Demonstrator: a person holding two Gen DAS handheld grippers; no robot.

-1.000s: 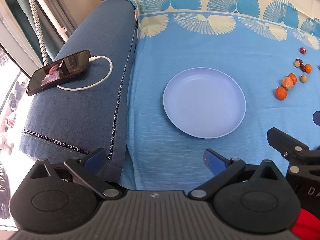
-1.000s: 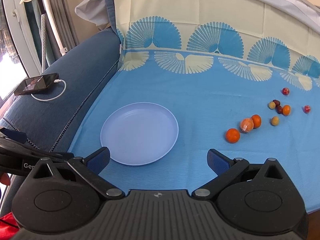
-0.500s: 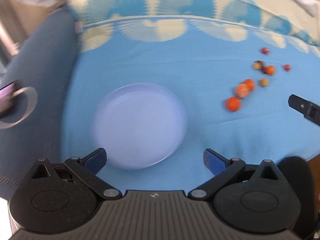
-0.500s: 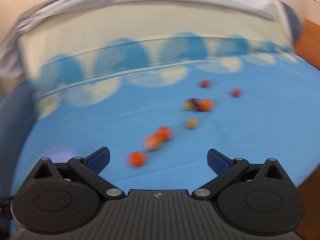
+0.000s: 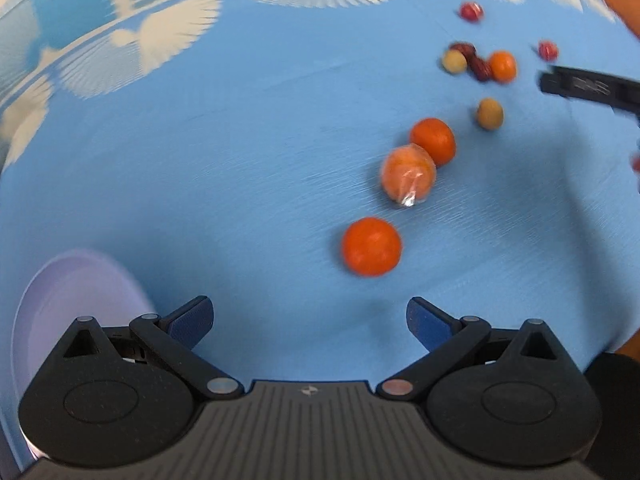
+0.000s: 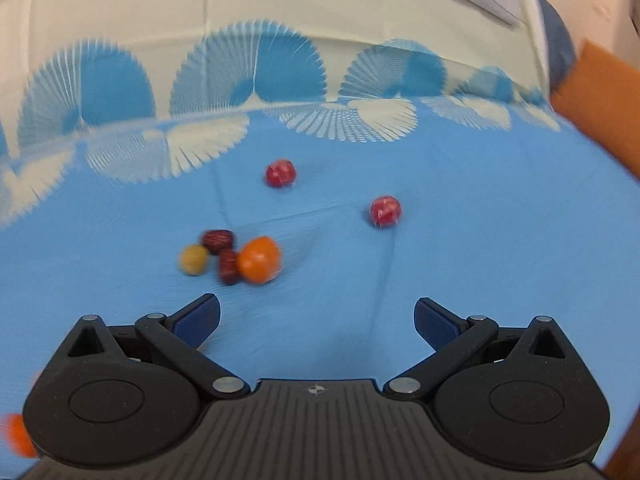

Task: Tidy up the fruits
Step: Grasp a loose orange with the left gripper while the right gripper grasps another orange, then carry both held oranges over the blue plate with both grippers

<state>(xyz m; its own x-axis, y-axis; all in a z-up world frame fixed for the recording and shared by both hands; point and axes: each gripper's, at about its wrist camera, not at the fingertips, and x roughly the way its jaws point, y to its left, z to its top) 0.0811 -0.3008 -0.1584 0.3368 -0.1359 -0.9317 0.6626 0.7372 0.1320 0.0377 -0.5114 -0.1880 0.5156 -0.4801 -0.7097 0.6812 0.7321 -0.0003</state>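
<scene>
Several small fruits lie on a blue cloth. In the left wrist view an orange [image 5: 371, 246] lies just ahead of my open, empty left gripper [image 5: 310, 318], with a plastic-wrapped orange [image 5: 408, 174] and another orange [image 5: 433, 140] behind it. The pale plate [image 5: 76, 300] shows at lower left. In the right wrist view my open, empty right gripper [image 6: 317, 320] hovers in front of an orange [image 6: 259, 260], two dark red dates [image 6: 218, 240], a tan fruit [image 6: 193, 259] and two red fruits [image 6: 281, 173]. One right gripper finger [image 5: 576, 85] shows in the left view.
The cloth [image 6: 440, 264] has a cream border with blue fan prints at the back. An orange-brown surface [image 6: 600, 112] lies beyond the cloth's right edge. Both views are blurred by motion.
Both grippers have swung right, away from the plate and phone, and closer to the fruits. The plate has slid to the lower left of the left view. Both stay open.
</scene>
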